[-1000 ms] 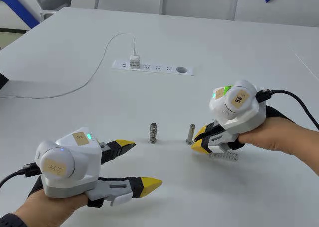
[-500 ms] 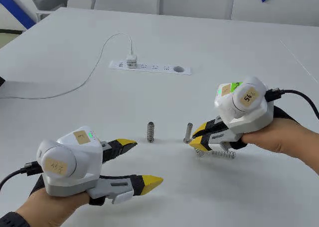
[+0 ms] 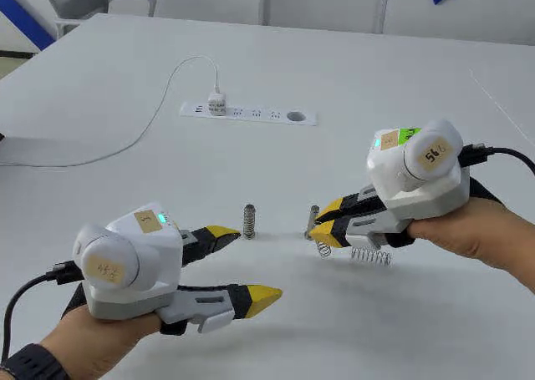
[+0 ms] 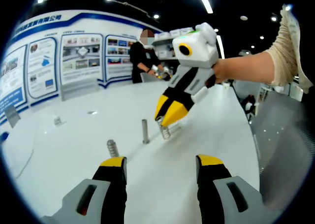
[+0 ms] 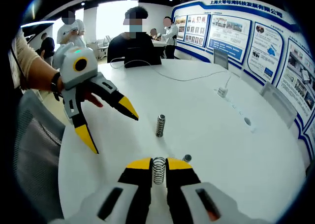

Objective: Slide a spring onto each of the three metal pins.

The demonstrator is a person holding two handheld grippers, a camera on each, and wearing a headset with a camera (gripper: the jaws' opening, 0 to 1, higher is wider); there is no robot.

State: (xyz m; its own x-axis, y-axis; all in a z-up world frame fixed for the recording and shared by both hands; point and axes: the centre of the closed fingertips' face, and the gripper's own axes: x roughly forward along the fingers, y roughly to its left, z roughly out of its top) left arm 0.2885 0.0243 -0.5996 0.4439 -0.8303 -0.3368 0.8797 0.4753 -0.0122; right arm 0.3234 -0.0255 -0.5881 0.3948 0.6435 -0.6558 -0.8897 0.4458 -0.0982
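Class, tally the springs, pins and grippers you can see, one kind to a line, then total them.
Springs: 3
Pins: 2
Grippers: 2
Total: 7

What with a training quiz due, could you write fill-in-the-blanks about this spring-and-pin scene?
1. The right gripper is shut on a ____.
2. The left gripper holds its jaws ____.
3. The loose spring lies flat on the ____.
4. The spring-covered pin stands nearer the ____ gripper.
Missing: spring; open; table; left.
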